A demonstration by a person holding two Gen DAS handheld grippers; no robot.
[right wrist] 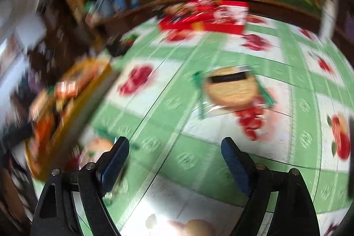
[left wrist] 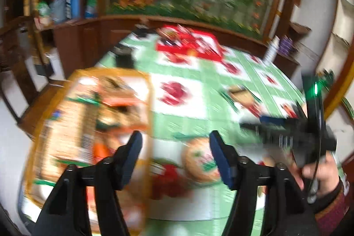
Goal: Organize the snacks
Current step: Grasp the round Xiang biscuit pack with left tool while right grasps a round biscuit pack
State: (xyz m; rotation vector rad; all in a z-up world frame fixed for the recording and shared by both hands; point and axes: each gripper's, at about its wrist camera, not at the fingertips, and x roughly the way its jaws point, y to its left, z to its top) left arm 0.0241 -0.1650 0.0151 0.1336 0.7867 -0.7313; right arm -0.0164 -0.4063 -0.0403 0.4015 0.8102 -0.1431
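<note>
left wrist view: heavy blur; the left claw is partly open with nothing between its pads, over the table
snack box: an orange tray of snack packs lies at 9 o'clock, its near edge behind the left pad
loose snacks: a round biscuit pack lies just inside the right pad at 5 o'clock; a second pack lies at 2 o'clock
right claw seen from left: right claw at 3 o'clock, held by a hand, reaching toward the second pack
far end: a red box at 12 o'clock, bottles on a shelf at 10 o'clock

right wrist view: also blurred; the right claw is wide open and empty
target: the second pack lies at 1 o'clock, well ahead of the pads, untouched
doing it well: probably slow down, centre the pads on the pack's sides, close gently on the crinkly wrapper
in the way: the tray at 9 o'clock is near the left pad; the other pack lies beside it; the red box is far off
</note>
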